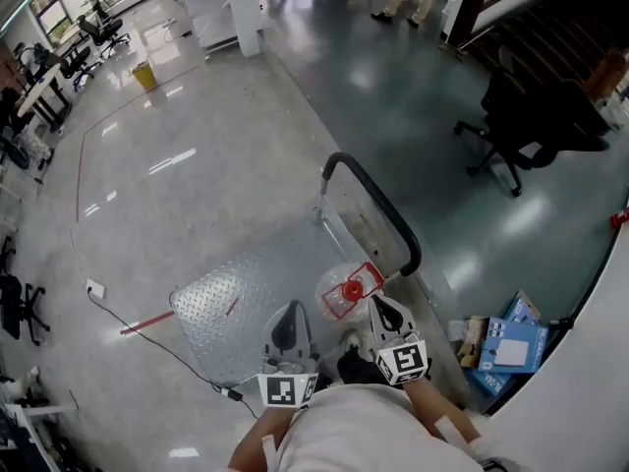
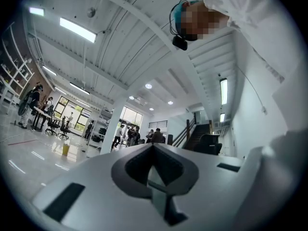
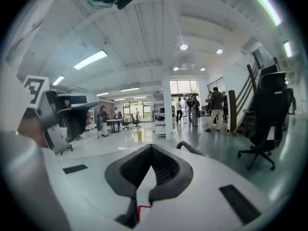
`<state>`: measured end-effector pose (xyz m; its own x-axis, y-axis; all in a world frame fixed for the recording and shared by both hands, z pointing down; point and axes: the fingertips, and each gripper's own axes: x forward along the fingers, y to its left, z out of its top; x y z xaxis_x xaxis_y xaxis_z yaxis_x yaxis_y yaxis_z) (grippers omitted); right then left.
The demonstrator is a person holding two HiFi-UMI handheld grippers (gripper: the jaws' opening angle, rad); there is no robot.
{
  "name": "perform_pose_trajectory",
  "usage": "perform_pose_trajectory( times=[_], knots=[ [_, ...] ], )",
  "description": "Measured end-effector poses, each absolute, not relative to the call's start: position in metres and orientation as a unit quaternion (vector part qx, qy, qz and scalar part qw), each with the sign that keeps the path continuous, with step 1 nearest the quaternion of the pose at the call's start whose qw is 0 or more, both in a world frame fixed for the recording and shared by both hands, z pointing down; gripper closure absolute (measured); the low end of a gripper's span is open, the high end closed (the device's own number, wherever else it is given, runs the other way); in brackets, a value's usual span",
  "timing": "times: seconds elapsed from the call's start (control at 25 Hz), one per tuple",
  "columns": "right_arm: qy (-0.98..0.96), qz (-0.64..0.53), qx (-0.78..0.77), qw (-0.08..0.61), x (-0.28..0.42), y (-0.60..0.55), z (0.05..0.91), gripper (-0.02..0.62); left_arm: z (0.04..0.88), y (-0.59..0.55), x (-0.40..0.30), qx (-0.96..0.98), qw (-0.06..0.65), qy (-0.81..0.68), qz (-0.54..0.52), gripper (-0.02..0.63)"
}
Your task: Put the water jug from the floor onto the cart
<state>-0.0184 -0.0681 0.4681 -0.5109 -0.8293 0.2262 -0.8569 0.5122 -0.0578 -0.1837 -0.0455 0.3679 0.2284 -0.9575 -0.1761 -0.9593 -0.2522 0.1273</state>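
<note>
While the water jug [image 1: 349, 288] is sitting by the cart [image 1: 226, 313] edge at ten o'clock, my shut, empty right gripper [image 1: 380, 309] is risking toppling it.

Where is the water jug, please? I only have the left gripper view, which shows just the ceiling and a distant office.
Observer: In the head view, the jug appears to stand on the cart, close to its black handle.
Operator: Thank you. Is the right gripper holding it?
Observer: No. Its own view shows the jaws shut together, with no jug between them.
</note>
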Motion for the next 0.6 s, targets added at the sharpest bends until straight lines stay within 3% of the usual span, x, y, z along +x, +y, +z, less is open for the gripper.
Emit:
perform_pose_trajectory(
  times=[0.6],
  knots=[
    [-0.882,0.093,0.455,0.078,-0.041,-0.028,0.471,0.584,0.372,-0.034,-0.180,-0.797,0.001,0.595,0.104,0.603]
  ],
)
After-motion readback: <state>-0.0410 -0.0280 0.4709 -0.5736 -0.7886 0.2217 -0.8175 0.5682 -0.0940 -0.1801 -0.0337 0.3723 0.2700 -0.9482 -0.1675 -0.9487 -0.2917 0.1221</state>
